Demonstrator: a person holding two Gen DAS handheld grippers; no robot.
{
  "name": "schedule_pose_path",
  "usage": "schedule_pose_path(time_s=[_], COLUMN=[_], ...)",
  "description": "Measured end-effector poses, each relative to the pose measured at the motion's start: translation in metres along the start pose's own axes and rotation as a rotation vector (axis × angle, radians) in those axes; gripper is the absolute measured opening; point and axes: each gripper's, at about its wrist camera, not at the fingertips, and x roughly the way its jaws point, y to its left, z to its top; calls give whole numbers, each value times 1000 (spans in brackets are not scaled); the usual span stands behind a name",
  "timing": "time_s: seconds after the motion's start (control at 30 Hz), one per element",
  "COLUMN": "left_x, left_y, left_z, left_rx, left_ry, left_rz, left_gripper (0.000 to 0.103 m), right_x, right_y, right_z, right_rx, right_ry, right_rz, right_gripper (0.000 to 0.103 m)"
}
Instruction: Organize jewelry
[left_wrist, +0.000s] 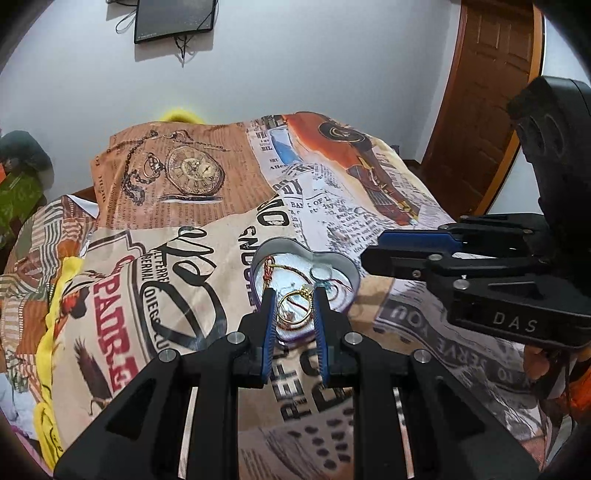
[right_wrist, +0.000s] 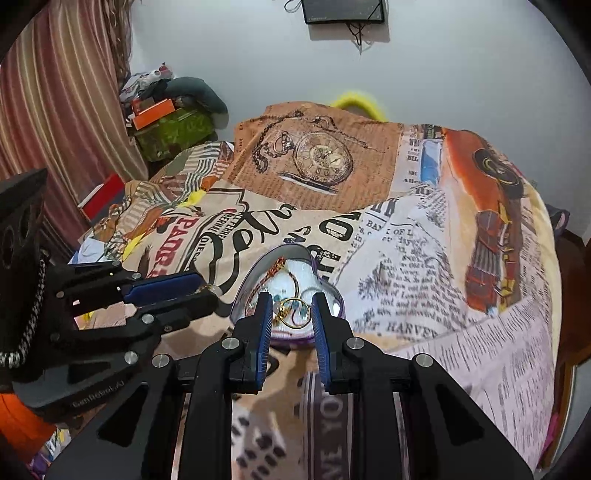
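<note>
A heart-shaped tin (left_wrist: 345, 267) (right_wrist: 334, 295) lies open on the printed bedspread. Inside it are a gold bangle (left_wrist: 295, 308) (right_wrist: 297, 314), a red and gold thread bracelet (left_wrist: 266, 273) (right_wrist: 275, 269), a thin silver ring (left_wrist: 320, 272) and other small pieces. My left gripper (left_wrist: 294, 295) is open just above the tin's near edge, the bangle seen between its fingers. My right gripper (right_wrist: 289, 301) is also open, at the tin's near edge. Each gripper shows in the other's view, the right (left_wrist: 373, 251) and the left (right_wrist: 207, 291). Neither holds anything that I can see.
The bedspread (left_wrist: 184, 277) covers a bed that rises at the back. A yellow cloth (left_wrist: 48, 325) lies along the left side. A green box and clutter (right_wrist: 173, 129) stand by the curtain. A wooden door (left_wrist: 480, 92) is at the right. A dark screen (right_wrist: 343, 11) hangs on the wall.
</note>
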Motion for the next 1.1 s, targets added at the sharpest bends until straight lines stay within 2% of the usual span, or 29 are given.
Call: schedule_pose_path(time_s=[0.33,0.63,0.87,1.0,1.1], left_x=[36,46,37,22,2], left_y=[16,17,18,17,15], left_z=[10,8,12,15,19], left_rx=[-47,-62,-74,-78,-76], left_ry=[52,76,75,48,13], left_rz=[-37,-53,-53,-49,-40], left_gripper=[18,18,18,19,19], right_x=[39,52,52,44,29], right_y=[-12,-11,-9,-6,-3], right_z=[-1,-7,-8,-6,-2], right_rx=[32,8,-5,-18,-16], right_ry=[98,131,147,127,96], right_rz=[39,35,29,-10,-24], right_gripper=[19,20,21,32,33])
